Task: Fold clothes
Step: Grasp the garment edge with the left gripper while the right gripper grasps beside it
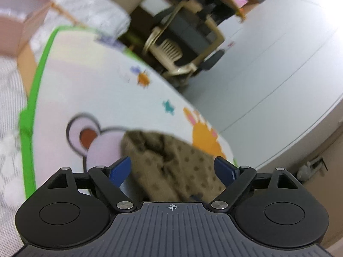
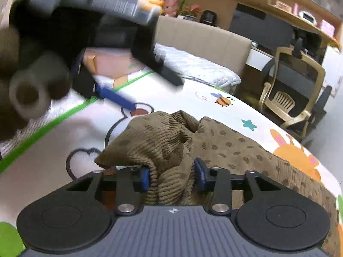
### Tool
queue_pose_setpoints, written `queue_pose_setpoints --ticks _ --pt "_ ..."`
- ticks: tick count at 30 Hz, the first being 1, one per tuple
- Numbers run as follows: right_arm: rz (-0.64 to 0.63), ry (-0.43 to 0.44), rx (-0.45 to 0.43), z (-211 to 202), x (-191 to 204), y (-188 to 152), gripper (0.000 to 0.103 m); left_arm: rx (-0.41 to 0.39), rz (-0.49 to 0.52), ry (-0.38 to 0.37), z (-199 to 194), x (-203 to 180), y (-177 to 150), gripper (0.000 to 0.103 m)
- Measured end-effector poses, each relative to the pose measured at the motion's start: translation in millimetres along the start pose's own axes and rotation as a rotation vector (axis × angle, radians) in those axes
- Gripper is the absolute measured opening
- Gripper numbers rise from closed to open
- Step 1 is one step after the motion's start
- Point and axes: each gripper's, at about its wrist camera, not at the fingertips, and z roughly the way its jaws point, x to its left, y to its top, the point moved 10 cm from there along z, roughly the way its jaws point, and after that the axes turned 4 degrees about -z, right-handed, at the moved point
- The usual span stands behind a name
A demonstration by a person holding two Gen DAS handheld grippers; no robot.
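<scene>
On the cartoon-print mat (image 2: 193,90) the brown dotted garment (image 2: 225,150) lies bunched; your right tongs (image 2: 172,174) pinch a thick fold of it, your left tongs (image 1: 172,169) stand spread around its edge; pinch one layer only, then draw both corners taut and level.

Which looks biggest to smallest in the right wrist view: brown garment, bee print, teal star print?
1. Brown garment, by far, though it lies nearest the camera.
2. Bee print and teal star print: too close in size to rank, and the bee lies farther away.
</scene>
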Motion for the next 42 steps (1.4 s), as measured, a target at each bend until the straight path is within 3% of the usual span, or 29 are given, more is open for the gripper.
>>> queue_pose_setpoints --ticks 4,7,9,10,12,14,17,18,25,31,37,39,41,42 --pt "0.057 -0.006 -0.013 -8.4 -10.6 -1.7 0.035 0.07 -0.039 -0.018 22.7 4.4 -15.8 0.093" --pt "0.023 0.004 -0.014 -12.5 -1.8 -4.4 0.038 0.078 -0.074 -0.04 41.0 3.4 -18.5 0.093" --pt "-0.02 0.016 -0.013 -12.7 9.2 -6.7 0.055 0.067 -0.088 -0.042 52.4 2.8 -15.6 0.09" --pt "-0.044 0.015 -0.011 -10.1 14.0 -8.1 0.058 0.071 -0.094 -0.046 58.9 1.9 -15.3 0.087" --pt "-0.074 0.007 -0.008 -2.2 18.4 -9.3 0.06 0.081 -0.1 -0.044 66.8 0.7 -15.6 0.06" --pt "-0.077 -0.005 -0.018 1.1 16.6 -6.1 0.059 0.083 -0.084 -0.031 69.3 -2.7 -14.6 0.047" --pt "-0.077 -0.023 -0.039 2.3 11.9 -0.8 0.032 0.077 -0.053 -0.031 64.8 -12.7 -11.2 0.035" --pt "-0.065 -0.032 -0.06 -4.6 6.5 1.7 0.03 0.075 -0.038 -0.036 62.3 -19.4 -9.7 0.034" --pt "0.068 -0.119 -0.199 -65.5 -55.2 5.2 0.025 0.086 0.111 -0.071 70.1 -106.6 -9.8 0.034" --pt "0.304 -0.215 -0.209 -120.9 -143.6 -42.6 0.025 0.181 0.278 -0.161 125.1 -218.1 -50.5 0.034" --pt "0.504 -0.298 -0.137 -131.8 -206.6 -110.2 0.021 0.277 0.407 -0.209 172.8 -287.4 -108.4 0.052" --pt "0.57 -0.309 -0.109 -131.9 -223.6 -130.8 0.02 0.265 0.436 -0.222 168.4 -295.1 -111.0 0.072" --pt "0.618 -0.29 -0.088 -128.0 -233.0 -143.1 0.02 0.211 0.449 -0.189 156.4 -286.3 -101.0 0.089" --pt "0.629 -0.283 -0.079 -126.9 -235.2 -146.3 0.02 0.182 0.449 -0.171 150.0 -279.9 -95.0 0.091"
